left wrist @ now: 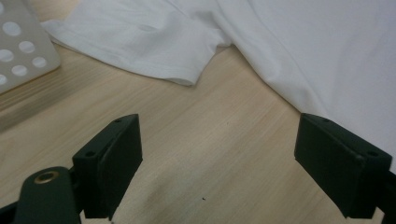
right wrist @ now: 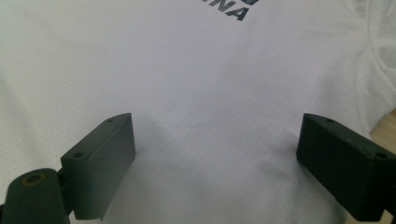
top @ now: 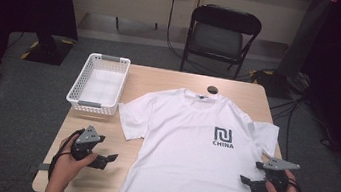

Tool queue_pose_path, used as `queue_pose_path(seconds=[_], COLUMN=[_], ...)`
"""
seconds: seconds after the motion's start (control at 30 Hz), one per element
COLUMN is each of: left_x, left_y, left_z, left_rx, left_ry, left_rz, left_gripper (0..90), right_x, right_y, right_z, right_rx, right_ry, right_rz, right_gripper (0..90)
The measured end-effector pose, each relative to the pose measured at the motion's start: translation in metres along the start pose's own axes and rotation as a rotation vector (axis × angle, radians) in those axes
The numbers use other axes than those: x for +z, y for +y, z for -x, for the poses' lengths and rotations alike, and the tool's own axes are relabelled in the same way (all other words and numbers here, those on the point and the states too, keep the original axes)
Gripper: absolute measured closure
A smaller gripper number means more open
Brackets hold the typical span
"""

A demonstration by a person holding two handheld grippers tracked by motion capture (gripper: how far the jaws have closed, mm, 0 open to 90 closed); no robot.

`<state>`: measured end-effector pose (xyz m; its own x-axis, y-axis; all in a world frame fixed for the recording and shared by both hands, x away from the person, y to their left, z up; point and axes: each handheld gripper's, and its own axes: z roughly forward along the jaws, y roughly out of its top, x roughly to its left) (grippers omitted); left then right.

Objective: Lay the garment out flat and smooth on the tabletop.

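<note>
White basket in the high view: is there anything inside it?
No, the white basket at the table's far left corner shows a bare bottom through its open top, while the T-shirt lies spread beside it.

black folding chair, grey floor

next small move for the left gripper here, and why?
Probably ease the left gripper forward to the white T-shirt sleeve and close on its hem. Its jaws stand wide open over bare table, holding nothing, with the sleeve just ahead. The right gripper is also open, above the shirt's body, so neither has a grip yet.
</note>
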<state>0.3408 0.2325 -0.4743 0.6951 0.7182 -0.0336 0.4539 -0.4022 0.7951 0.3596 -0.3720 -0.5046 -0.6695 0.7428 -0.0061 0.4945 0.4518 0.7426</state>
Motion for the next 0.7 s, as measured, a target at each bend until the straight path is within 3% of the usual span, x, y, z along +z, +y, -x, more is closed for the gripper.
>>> queue_pose_path(seconds=[0.27, 0.7], left_x=[-0.002, -0.003], left_y=[-0.005, -0.013], left_z=[-0.004, -0.01], left_rx=[0.0, 0.0], left_ry=[0.017, 0.008], left_rz=[-0.023, -0.036], left_gripper=[15.0, 15.0], right_x=[0.0, 0.0], right_y=[0.0, 0.0], right_z=[0.0, 0.0], right_rx=[0.0, 0.0], right_ry=[0.0, 0.001], right_rz=[0.0, 0.0], right_gripper=[10.6, 10.5])
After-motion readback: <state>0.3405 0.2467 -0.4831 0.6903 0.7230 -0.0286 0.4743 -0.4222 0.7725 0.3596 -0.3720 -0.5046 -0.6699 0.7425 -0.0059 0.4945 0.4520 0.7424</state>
